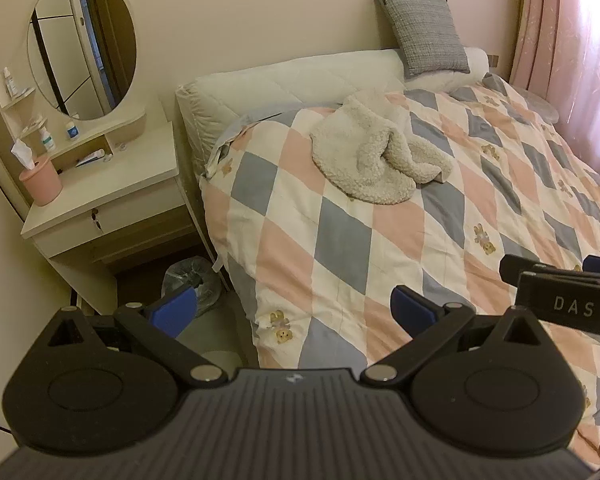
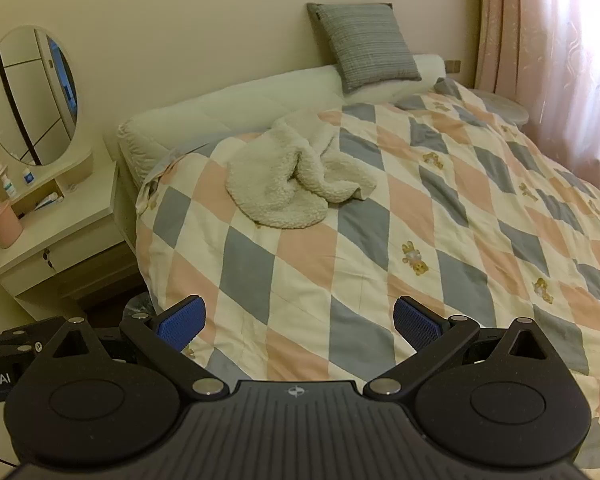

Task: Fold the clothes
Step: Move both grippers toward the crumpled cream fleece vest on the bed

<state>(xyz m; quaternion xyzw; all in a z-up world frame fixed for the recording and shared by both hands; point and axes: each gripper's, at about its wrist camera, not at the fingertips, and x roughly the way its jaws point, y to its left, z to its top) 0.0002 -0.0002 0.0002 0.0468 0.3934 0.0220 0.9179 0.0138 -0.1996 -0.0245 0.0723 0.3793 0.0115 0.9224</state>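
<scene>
Crumpled cream fleece garment [image 2: 296, 176] heaped near the head of a pink, grey and cream checked quilt [image 2: 440, 240], well beyond left gripper [image 1: 294, 312] and right gripper [image 2: 300, 320], both spread and empty; likely to bunch if pinched through overlapping layers.

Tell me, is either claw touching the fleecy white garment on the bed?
Apart. In both wrist views the left claw and right claw are open with bare quilt between them and the fleecy garment.
</scene>
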